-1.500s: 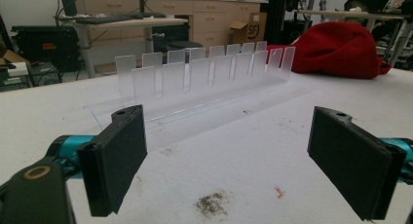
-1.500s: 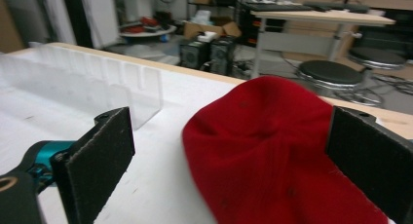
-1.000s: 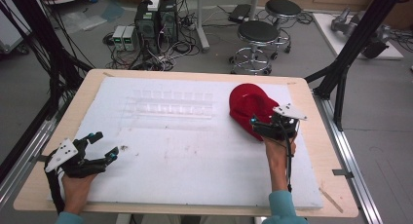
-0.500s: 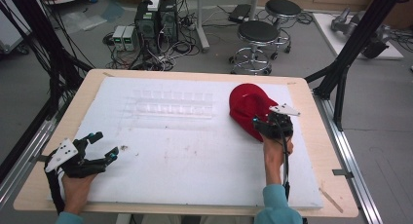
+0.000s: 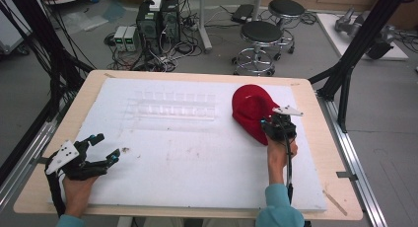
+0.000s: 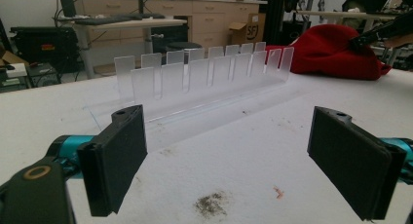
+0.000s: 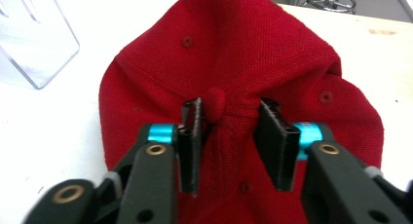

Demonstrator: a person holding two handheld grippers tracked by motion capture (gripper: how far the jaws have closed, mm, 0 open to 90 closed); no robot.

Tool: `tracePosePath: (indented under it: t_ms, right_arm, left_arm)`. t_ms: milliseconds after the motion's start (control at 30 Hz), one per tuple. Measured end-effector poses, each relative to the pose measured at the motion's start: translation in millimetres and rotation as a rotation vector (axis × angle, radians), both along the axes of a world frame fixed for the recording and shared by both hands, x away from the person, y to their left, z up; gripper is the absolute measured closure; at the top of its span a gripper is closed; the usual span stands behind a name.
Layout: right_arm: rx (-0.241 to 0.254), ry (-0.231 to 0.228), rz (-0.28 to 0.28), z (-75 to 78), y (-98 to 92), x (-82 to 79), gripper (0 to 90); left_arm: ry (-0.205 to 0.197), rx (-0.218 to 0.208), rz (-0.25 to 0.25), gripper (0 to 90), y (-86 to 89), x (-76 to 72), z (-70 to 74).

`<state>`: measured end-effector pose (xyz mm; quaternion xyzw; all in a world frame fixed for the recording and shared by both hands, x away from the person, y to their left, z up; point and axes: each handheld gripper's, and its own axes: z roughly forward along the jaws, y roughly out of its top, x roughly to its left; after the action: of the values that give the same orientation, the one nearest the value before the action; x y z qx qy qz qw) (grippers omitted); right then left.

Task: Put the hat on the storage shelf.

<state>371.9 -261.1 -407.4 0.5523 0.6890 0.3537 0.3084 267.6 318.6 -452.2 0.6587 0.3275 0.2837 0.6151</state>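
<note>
**Right jaws closing on red cap, left jaws idle and wide**

Right gripper (image 7: 226, 136): jaws have just been closing, with the crown of the red cap (image 7: 234, 53) bunched between them — the top button sits just inside the left pad, fabric puckered up between both pads. Looks like they pinch the cloth; the cap lies on the desk, not lifted. In the high view the right gripper (image 5: 277, 130) sits on the near edge of the cap (image 5: 251, 108), hand behind it, cable trailing back along the forearm.

Left gripper (image 6: 226, 160): jaws released, spread wide, nothing between them — just hovering low over the white mat (image 6: 234, 151) with a small dirt smudge below. High view puts it (image 5: 101, 155) at the desk's near left corner, well apart from the cap.

Clear slotted rack (image 5: 172, 106) lies on the mat between the two, left of the cap, near it. Wooden desk (image 5: 315, 153) rim around the mat.
</note>
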Motion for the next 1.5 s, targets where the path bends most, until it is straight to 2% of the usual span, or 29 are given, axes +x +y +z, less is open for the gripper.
tracePosePath:
  t_ms: [33, 133, 300, 400, 433, 667, 833, 867, 900, 1000, 1033, 1133, 1333, 1467, 1500]
  right_arm:
    - [-0.007, 0.015, 0.0, -0.8, 1.2, 0.2, 74.7]
    - [-0.019, 0.019, 0.014, -0.8, 3.3, 0.3, 78.8]
    - [-0.001, 0.003, 0.044, 2.7, 2.3, -2.4, 79.4]
    - [0.01, -0.005, 0.063, 5.3, 0.6, -4.6, 79.5]
    - [0.016, -0.016, 0.086, 8.2, -0.5, -6.8, 79.6]
    - [0.042, -0.041, 0.151, 15.0, -4.4, -12.5, 80.0]
    - [0.067, -0.076, 0.249, 31.9, -7.3, -20.6, 80.0]
    - [0.067, -0.076, 0.249, 31.9, -7.3, -20.6, 80.0]
    - [0.071, -0.092, 0.295, 40.3, -8.0, -23.8, 80.0]
    - [0.07, -0.112, 0.343, 50.1, -7.4, -28.6, 79.9]
    - [0.071, -0.12, 0.36, 54.0, -6.8, -31.0, 79.9]
    - [0.07, -0.136, 0.411, 61.9, -4.1, -35.2, 80.0]
    - [0.058, -0.16, 0.474, 72.2, 1.8, -39.8, 80.0]
    - [0.087, -0.17, 0.524, 77.0, 3.4, -42.3, 80.0]
    - [0.107, -0.181, 0.557, 78.8, 4.0, -43.6, 80.0]
  left_arm:
    - [0.0, 0.0, 0.0, 14.6, -0.2, -0.1, 0.0]
    - [-0.001, -0.001, 0.0, 14.6, -0.2, -0.1, 0.0]
    - [-0.005, 0.007, -0.003, 14.7, 0.4, -0.4, 0.1]
    - [-0.003, -0.002, -0.001, 14.7, 0.6, -0.1, 0.1]
    - [-0.001, -0.006, -0.001, 14.7, 0.9, 0.0, 0.0]
    - [-0.005, -0.007, -0.013, 15.2, 1.3, -0.1, 0.2]
    - [0.0, -0.014, -0.022, 14.9, 2.2, 0.5, 0.3]
    - [0.0, -0.014, -0.024, 14.9, 2.2, 0.5, 0.3]
    - [0.0, -0.015, -0.027, 14.9, 2.2, 0.5, 0.4]
    - [0.004, -0.008, -0.042, 14.8, 2.4, 1.3, 0.9]
    - [0.005, 0.01, -0.053, 14.8, 2.2, 1.8, 2.8]
    - [0.007, 0.006, -0.073, 14.8, 2.0, 1.8, 6.7]
    - [0.012, 0.016, -0.118, 14.4, -1.9, 2.6, 17.2]
    - [0.022, 0.02, -0.151, 14.1, -5.3, 3.6, 22.7]
    - [0.026, 0.024, -0.162, 14.1, -6.0, 4.0, 24.5]
